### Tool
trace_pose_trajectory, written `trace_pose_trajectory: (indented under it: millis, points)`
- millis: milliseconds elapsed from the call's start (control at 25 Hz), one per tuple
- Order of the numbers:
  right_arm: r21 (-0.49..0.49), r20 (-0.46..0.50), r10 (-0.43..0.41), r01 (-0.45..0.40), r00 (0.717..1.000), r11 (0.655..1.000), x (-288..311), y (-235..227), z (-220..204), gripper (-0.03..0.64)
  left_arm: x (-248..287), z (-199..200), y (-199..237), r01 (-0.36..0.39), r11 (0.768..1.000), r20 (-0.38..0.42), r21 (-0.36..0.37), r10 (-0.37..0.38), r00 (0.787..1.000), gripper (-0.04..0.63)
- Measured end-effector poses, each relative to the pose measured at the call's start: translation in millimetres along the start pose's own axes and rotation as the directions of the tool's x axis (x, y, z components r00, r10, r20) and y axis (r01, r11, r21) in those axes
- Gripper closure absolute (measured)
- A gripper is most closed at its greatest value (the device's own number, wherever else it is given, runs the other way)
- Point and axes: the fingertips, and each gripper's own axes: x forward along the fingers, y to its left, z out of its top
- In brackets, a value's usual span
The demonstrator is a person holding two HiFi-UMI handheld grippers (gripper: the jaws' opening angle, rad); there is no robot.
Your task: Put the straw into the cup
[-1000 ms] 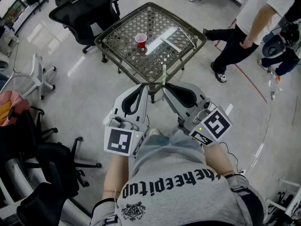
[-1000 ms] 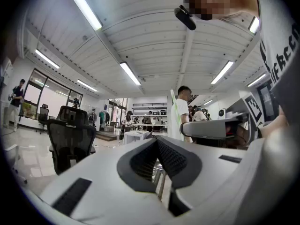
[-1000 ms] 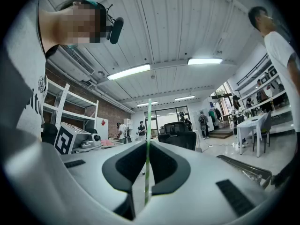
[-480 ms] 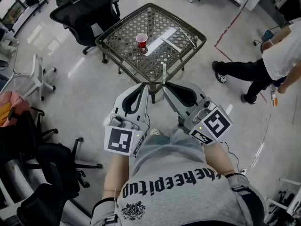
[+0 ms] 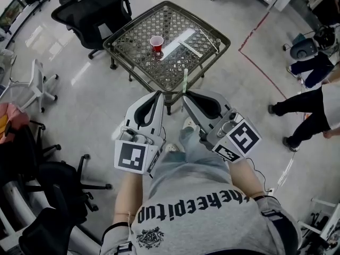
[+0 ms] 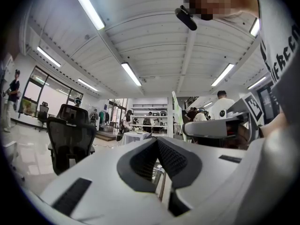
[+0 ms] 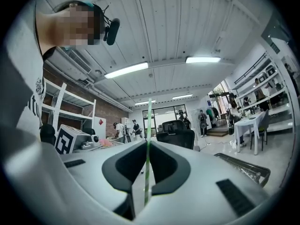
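Observation:
A small red cup (image 5: 156,43) stands upright on the glass lattice table (image 5: 199,52), left of the table's middle. My right gripper (image 5: 184,95) is shut on a pale green straw (image 5: 184,82), which sticks up past its jaws over the table's near edge. In the right gripper view the straw (image 7: 148,139) runs upright between the closed jaws of the right gripper (image 7: 146,143). My left gripper (image 5: 159,94) is shut with nothing in it, just left of the right one. In the left gripper view its tips (image 6: 157,140) meet, with the straw (image 6: 175,111) to the right.
A white strip (image 5: 179,40) lies on the table beside the cup. A black office chair (image 5: 91,8) stands behind the table's left side, a white chair (image 5: 37,83) at far left, dark chairs (image 5: 58,187) at lower left. A person (image 5: 311,102) walks at the right.
The person at the right has walked from beside the table away to the right. I have stepped a little toward the table. Both grippers keep their pose, the straw still held.

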Motion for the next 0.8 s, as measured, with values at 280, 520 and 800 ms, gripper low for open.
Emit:
trace_pose_trajectory:
  millis: [280, 520, 800]
  points:
    - [-0.014, 0.004, -0.031, 0.031, 1.0, 0.999, 16.9, -22.9, 1.1, 0.572, 15.1, 1.2, 20.5, -0.025, 1.0, 0.013, 0.004, 0.025, 1.0, 0.571]
    - [0.003, 0.012, -0.014, 0.014, 1.0, 1.0, 38.2, -45.0, 2.4, 0.574, 34.5, -2.8, 39.5, -0.048, 0.999, -0.021, 0.014, 0.048, 0.999, 0.571]
    - [0.011, 0.0, 0.025, -0.025, 1.0, 1.0, 75.4, -75.3, 8.5, 0.574, 68.0, 2.1, 71.2, -0.085, 0.996, -0.006, 0.008, 0.085, 0.996, 0.571]
